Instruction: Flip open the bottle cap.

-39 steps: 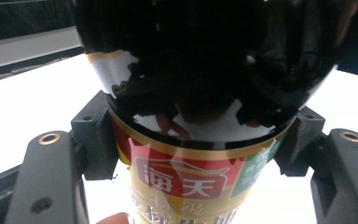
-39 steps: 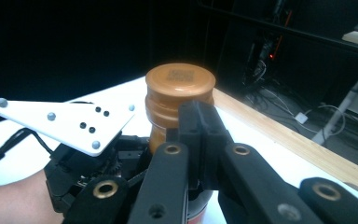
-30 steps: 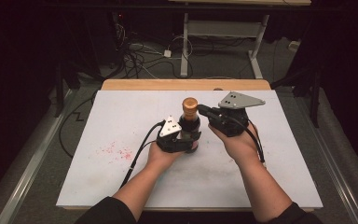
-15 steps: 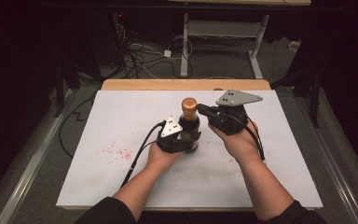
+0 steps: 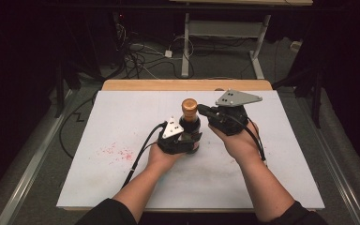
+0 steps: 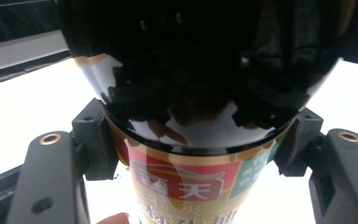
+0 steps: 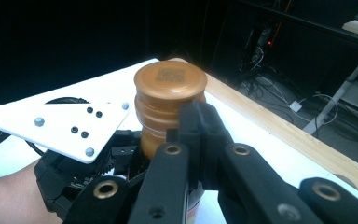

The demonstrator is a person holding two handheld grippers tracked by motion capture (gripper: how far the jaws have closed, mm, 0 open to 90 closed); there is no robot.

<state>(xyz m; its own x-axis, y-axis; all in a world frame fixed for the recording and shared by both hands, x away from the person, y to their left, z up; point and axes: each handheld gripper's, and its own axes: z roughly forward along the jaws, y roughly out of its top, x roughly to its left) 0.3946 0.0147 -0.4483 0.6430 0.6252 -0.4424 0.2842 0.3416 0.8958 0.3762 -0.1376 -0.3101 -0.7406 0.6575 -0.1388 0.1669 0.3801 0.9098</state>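
Note:
A dark glass bottle (image 5: 189,124) with a copper-brown cap (image 5: 189,105) stands upright in the middle of the white table top (image 5: 272,154). My left gripper (image 5: 183,139) comes at it from the near side and is shut on the bottle's body; in the left gripper view the pads (image 6: 95,140) press both sides of the bottle (image 6: 191,93) above its red and gold label. My right gripper (image 5: 201,110) reaches in from the right. Its jaws are shut together, and their tip (image 7: 196,123) rests against the neck just below the cap (image 7: 170,79).
Faint red smears (image 5: 117,152) mark the table left of the hands. A wooden strip (image 5: 187,85) runs along the far edge. Beyond it lie floor cables (image 5: 140,54) and a desk frame (image 5: 186,42). Open table surface lies to both sides.

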